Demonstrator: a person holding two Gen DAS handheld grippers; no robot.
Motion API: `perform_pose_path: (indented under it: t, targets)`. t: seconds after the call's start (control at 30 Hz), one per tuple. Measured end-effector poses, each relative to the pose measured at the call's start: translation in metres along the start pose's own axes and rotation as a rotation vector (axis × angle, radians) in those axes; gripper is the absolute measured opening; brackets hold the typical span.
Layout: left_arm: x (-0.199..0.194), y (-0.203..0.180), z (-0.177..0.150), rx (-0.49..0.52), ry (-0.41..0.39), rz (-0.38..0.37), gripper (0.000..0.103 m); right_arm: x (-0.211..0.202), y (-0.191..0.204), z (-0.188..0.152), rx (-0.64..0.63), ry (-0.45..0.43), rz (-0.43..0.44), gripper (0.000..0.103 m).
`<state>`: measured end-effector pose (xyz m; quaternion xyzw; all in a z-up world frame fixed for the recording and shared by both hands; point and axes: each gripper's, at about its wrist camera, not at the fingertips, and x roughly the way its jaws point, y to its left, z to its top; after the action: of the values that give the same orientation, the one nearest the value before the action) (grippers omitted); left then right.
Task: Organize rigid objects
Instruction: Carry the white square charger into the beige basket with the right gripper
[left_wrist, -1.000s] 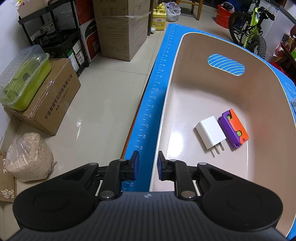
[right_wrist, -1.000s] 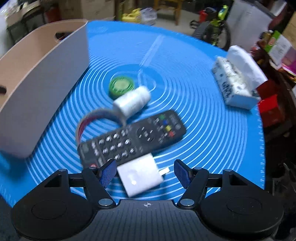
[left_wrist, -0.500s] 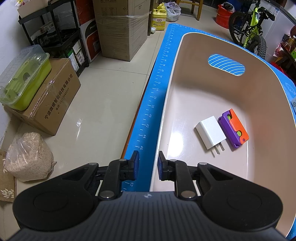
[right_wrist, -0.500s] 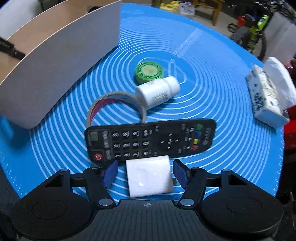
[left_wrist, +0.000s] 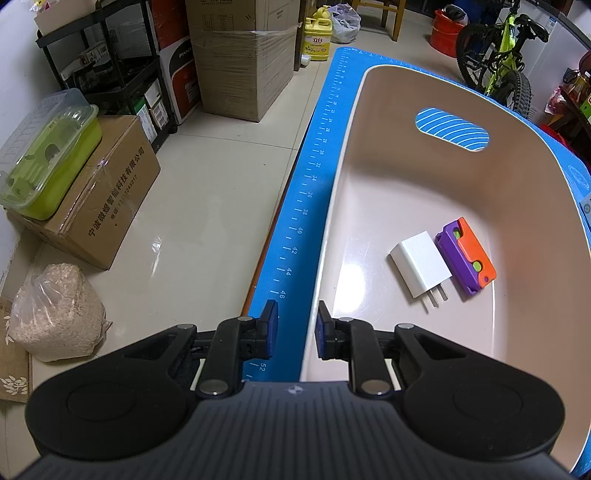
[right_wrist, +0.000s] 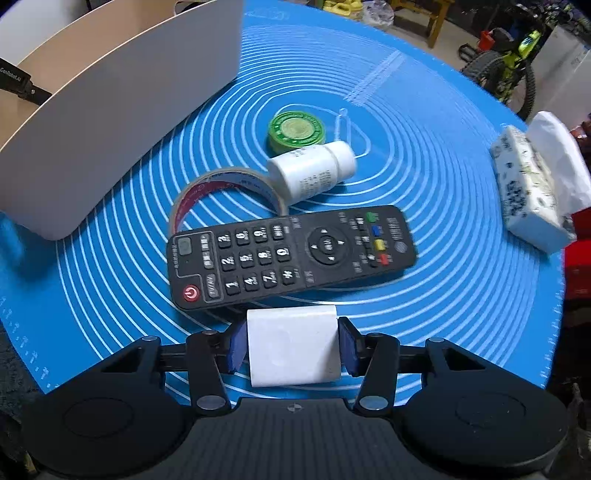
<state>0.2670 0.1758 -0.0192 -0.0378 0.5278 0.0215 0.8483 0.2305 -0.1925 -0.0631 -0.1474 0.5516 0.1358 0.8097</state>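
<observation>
Now a white charger (right_wrist: 293, 347) sits low in the frame, clamped by the right gripper (right_wrist: 293, 345), whose fingers have just been closing on it. Just above lies a remote (right_wrist: 291, 254) on the blue mat (right_wrist: 461, 206). Left gripper (left_wrist: 293, 334) hovers shut and empty over the bin's (left_wrist: 535, 177) rim.

Bin (left_wrist: 424, 192): smooth, glossy plastic; mat (right_wrist: 461, 206): matt, printed with fine white lines; remote (right_wrist: 291, 254): matt black plastic; charger (right_wrist: 293, 349): smooth white plastic; floor (left_wrist: 207, 206): glossy tile.
</observation>
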Motion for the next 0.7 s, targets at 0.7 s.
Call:
perform_pose_path:
  t: [0.7]
  targets:
    - [0.0,-0.004,0.0,0.007,0.001,0.013,0.023,-0.103,0.042,0.091,-0.023,-0.467,-0.068,0.056]
